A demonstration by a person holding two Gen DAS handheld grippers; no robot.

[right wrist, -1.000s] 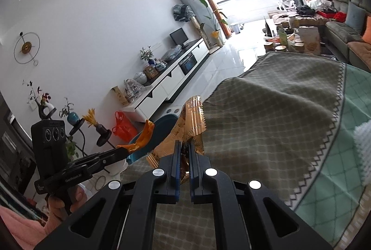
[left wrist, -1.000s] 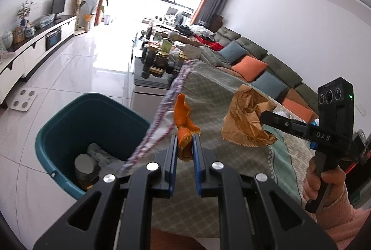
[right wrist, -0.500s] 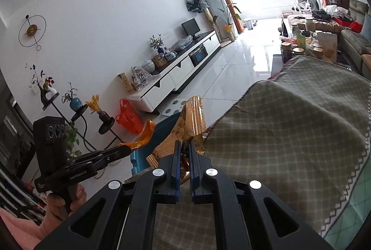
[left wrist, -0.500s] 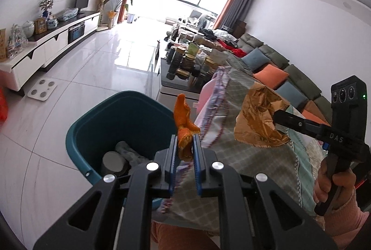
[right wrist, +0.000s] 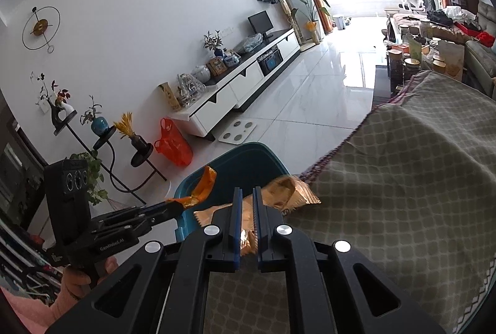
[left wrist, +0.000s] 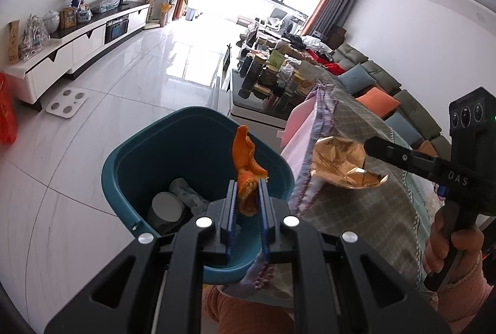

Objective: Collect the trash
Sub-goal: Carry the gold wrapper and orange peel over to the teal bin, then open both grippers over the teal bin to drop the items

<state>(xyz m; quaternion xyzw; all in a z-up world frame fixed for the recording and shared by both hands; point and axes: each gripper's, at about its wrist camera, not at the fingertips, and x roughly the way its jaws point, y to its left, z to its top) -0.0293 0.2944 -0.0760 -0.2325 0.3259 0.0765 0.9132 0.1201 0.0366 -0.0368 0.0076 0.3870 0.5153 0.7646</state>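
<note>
My left gripper (left wrist: pixel 247 185) is shut on a piece of orange peel (left wrist: pixel 246 160), which stands up above the open teal bin (left wrist: pixel 130 166). The bin sits on the floor beside the table and holds a grey cup (left wrist: pixel 166 205) and crumpled paper. My right gripper (right wrist: pixel 247 193) is shut on a crinkled gold wrapper (right wrist: pixel 288 194), held over the table's edge next to the bin (right wrist: pixel 241 160). In the left wrist view the right gripper (left wrist: pixel 369 144) comes in from the right with the gold wrapper (left wrist: pixel 341 163). In the right wrist view the left gripper (right wrist: pixel 173 203) carries the peel (right wrist: pixel 204 183).
A checked green cloth (right wrist: pixel 403 179) covers the table at the right. A coffee table (left wrist: pixel 272 76) crowded with jars stands beyond it, with a sofa (left wrist: pixel 387 92) along the right wall. White tiled floor, a bathroom scale (left wrist: pixel 66 103) and a low white cabinet (left wrist: pixel 77 45) lie to the left.
Both grippers have swung left from above the table toward the bin. The peel now hangs over the bin's opening, and the wrapper has reached the table's edge beside it.
</note>
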